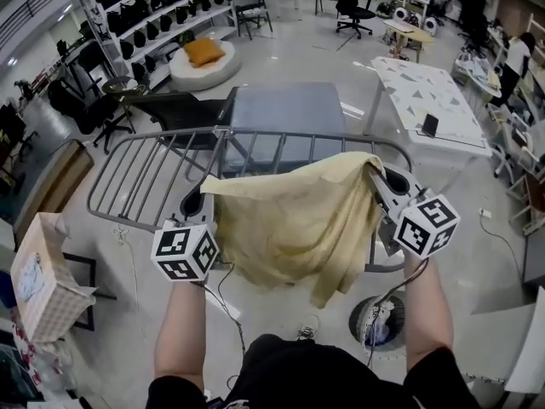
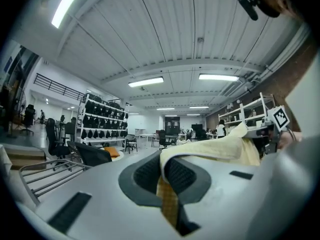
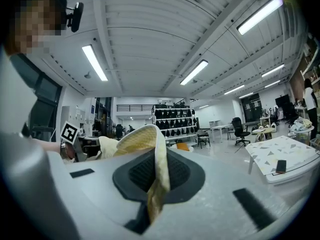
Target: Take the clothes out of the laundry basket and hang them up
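Left hand-held gripper (image 1: 203,196) is clamped shut on the left top corner of the yellow cloth (image 1: 294,220), and the right hand-held gripper (image 1: 375,175) is clamped shut on the right top corner. The cloth's top edge is stretched left to right between them, its long axis roughly level with the right end a bit higher. The rest hangs down at the near rail of the drying rack (image 1: 136,173), lowest tip bottom right.

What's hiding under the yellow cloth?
A grey drying rack: its bars show left of the yellow cloth, but the cloth covers the rack's middle, so nothing there can be seen.
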The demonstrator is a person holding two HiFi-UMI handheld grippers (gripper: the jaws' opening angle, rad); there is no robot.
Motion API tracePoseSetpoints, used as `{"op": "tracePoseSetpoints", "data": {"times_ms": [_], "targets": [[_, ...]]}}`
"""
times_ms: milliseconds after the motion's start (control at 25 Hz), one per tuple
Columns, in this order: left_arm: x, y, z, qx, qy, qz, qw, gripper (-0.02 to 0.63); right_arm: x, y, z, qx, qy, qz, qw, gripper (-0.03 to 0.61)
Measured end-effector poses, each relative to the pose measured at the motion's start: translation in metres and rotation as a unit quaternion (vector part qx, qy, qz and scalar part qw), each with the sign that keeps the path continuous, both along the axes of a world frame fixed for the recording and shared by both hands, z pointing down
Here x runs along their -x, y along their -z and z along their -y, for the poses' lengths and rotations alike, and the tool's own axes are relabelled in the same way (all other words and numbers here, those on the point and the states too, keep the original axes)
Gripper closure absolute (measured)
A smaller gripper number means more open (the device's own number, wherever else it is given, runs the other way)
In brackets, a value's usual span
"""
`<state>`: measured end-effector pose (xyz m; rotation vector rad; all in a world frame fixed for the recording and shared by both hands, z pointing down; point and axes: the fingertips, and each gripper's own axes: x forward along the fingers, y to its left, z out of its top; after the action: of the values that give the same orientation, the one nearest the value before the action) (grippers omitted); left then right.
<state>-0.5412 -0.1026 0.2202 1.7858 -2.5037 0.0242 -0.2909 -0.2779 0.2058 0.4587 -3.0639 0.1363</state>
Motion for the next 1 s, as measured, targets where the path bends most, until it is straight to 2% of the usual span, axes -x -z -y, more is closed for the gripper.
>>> {"op": "tracePoseSetpoints", "data": {"times_ms": [440, 760, 1000], "targets": [[0.013, -0.003, 0.054, 0.006, -0.019, -0.001, 0.9998, 0.603, 0.0, -0.004, 0.038, 0.006, -0.025, -0.002, 1.0, 0.566], [0.058, -0.018, 0.107, 0.019, -0.059, -0.022, 0.9978, 0.603, 0.033, -0.003, 0.071, 0.008, -0.072, -0.01, 0.997, 0.566], [0.095, -0.02, 0.148, 0.023, -0.083, -0.023, 0.996, 0.603, 0.067, -0.01, 0.103, 0.019, -0.102, -0.011, 0.995, 0.566]]}}
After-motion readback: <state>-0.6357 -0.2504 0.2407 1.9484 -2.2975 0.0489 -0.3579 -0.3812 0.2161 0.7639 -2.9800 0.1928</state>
